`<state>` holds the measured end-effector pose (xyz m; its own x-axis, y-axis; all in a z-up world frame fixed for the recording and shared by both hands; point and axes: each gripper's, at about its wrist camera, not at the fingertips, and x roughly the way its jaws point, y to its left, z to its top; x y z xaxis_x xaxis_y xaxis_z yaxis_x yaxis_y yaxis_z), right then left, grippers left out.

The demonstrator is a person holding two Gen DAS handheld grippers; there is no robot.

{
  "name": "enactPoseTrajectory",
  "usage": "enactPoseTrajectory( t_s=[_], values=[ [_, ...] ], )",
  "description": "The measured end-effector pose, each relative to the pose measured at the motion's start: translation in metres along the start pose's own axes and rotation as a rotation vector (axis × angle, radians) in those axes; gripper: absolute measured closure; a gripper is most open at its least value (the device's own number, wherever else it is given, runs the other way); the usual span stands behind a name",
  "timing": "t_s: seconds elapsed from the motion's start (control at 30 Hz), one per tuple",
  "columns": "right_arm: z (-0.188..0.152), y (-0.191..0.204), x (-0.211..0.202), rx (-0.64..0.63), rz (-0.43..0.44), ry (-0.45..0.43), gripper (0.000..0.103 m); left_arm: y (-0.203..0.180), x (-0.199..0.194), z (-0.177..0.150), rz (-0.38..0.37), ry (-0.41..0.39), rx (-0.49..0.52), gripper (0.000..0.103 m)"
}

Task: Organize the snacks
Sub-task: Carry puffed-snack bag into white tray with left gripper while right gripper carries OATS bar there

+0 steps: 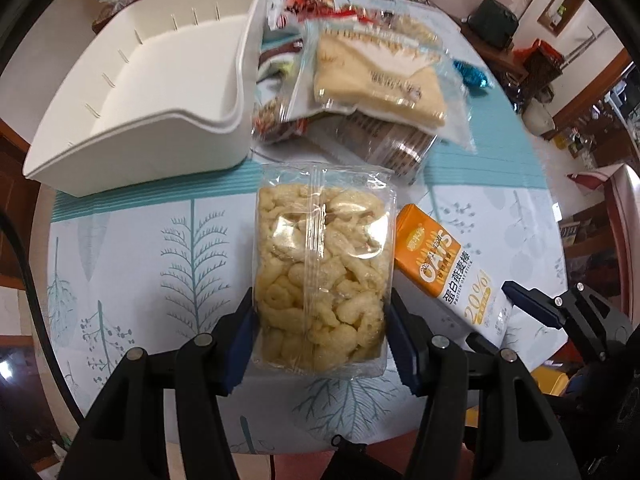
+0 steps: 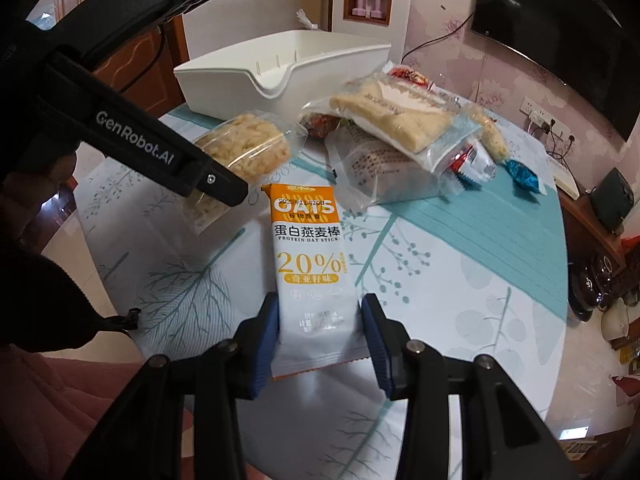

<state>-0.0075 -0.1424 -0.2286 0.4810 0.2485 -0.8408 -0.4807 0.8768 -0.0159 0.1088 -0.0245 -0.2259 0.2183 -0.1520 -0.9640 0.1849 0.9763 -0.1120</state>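
My left gripper (image 1: 322, 332) is shut on a clear pack of puffed yellow snacks (image 1: 324, 272), its blue pads pressing both sides; the pack also shows in the right wrist view (image 2: 248, 152). My right gripper (image 2: 320, 336) has its pads against both sides of an orange-and-white oat stick packet (image 2: 310, 276), which lies on the table; the packet also shows in the left wrist view (image 1: 448, 268). An empty white storage bin (image 1: 160, 96) stands at the back left; in the right wrist view the bin (image 2: 280, 68) is far ahead.
A heap of snack packs (image 1: 376, 76) lies right of the bin, also seen in the right wrist view (image 2: 400, 132). A blue-wrapped sweet (image 2: 522, 176) lies beyond it. The round table's leaf-print cloth (image 1: 160, 272) runs to the near edge.
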Motion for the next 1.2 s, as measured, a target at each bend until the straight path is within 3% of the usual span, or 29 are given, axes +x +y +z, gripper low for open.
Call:
enactPoseTrajectory(
  t_s=[0.23, 0.37, 0.83, 1.2],
  values=[
    [0.011, -0.005, -0.020, -0.013, 0.001, -0.035, 0.062, 0.004, -0.033, 0.002, -0.036, -0.064, -0.027, 0.045],
    [0.024, -0.007, -0.030, -0.006, 0.017, -0.067, 0.062, 0.026, -0.055, 0.008, -0.035, -0.109, -0.046, 0.045],
    [0.115, 0.003, -0.031, 0.025, 0.053, -0.156, 0.062, 0.101, -0.111, 0.059, -0.004, -0.282, -0.089, 0.045],
    [0.188, 0.027, 0.019, 0.124, 0.083, -0.166, 0.061, 0.181, -0.094, 0.111, 0.015, -0.253, -0.086, 0.045]
  ],
)
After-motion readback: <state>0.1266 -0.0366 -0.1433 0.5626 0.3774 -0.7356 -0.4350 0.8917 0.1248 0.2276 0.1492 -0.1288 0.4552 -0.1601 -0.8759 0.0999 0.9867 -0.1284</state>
